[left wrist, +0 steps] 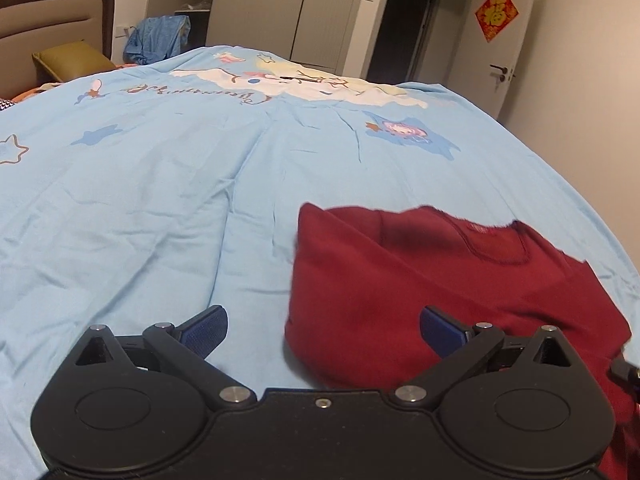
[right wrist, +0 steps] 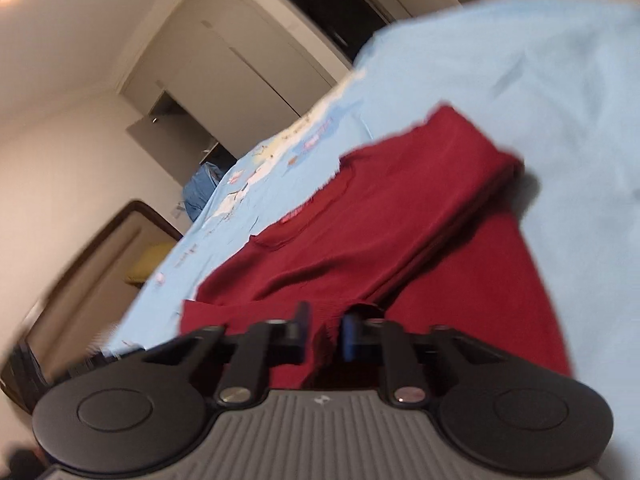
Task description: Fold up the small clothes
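Observation:
A dark red small shirt (left wrist: 420, 280) lies on the light blue bedsheet (left wrist: 160, 208), its left side folded over and its collar facing away. My left gripper (left wrist: 324, 332) is open just above the sheet, its right finger over the shirt's near edge, with nothing held. In the tilted, blurred right wrist view, the red shirt (right wrist: 380, 216) shows a sleeve folded across its body. My right gripper (right wrist: 326, 334) is shut on a pinch of the shirt's red fabric at its near edge.
The bed carries a cartoon print (left wrist: 296, 80) further back. A padded headboard (left wrist: 52, 20) and an olive pillow (left wrist: 72, 60) are at far left, a blue garment heap (left wrist: 156, 38) beside a wardrobe, and a door (left wrist: 500, 40) at the right.

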The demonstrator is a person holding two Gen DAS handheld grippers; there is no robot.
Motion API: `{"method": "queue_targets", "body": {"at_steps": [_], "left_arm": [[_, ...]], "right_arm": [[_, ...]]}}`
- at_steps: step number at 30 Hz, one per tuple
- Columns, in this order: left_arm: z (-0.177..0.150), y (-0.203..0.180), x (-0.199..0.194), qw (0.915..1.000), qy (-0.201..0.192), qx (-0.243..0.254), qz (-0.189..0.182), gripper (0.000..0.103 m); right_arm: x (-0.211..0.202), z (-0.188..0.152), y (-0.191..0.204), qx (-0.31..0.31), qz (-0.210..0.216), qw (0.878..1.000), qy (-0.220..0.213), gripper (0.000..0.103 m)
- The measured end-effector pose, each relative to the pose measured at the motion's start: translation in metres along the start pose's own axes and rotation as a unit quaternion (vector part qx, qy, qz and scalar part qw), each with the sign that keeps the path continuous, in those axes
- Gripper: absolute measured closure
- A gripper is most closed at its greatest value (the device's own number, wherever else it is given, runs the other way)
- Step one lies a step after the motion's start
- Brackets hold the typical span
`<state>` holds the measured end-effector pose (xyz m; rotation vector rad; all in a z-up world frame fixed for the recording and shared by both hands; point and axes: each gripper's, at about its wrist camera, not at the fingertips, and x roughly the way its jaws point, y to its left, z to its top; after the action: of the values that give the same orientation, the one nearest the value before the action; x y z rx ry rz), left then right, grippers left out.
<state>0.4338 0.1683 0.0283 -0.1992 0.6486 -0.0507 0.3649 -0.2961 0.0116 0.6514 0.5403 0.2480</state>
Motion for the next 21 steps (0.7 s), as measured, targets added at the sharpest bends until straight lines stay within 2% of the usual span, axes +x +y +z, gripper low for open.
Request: {"method": "queue_targets", "body": {"at_steps": [3,5,7,10,15,18,21], "left_arm": [[0.014,0.003,0.018,0.9999,-0.001,-0.013,0.002,0.001],[0.023,0.006,0.033,0.9997,-0.001,-0.026,0.003,0.001],[0.033,0.007,0.048,0.9992,-0.002,-0.039,0.002,0.001],[0.051,0.01,0.075,0.9976,0.002,-0.069,-0.01,0.001],[0.085,0.003,0.114,0.9952,0.015,-0.095,-0.021,0.004],[0.102,-0.013,0.132,0.9963,0.028,-0.072,-0.038,0.008],[0.111,-0.038,0.148,0.9962,0.061,-0.021,-0.059,0.012]], "right_arm": [[-0.01,-0.013,0.017,-0.12,-0.029,0.992,-0.036,0.099],[-0.013,-0.027,0.026,-0.202,-0.067,0.976,-0.056,0.099],[-0.009,-0.041,0.03,-0.249,-0.096,0.962,-0.056,0.099],[-0.001,-0.049,0.023,-0.23,-0.097,0.968,-0.037,0.099],[-0.007,-0.049,0.012,-0.201,-0.069,0.977,-0.037,0.098],[-0.006,-0.045,0.003,-0.182,-0.056,0.981,-0.033,0.097],[-0.008,-0.046,0.002,-0.178,-0.049,0.982,-0.033,0.094]]}}
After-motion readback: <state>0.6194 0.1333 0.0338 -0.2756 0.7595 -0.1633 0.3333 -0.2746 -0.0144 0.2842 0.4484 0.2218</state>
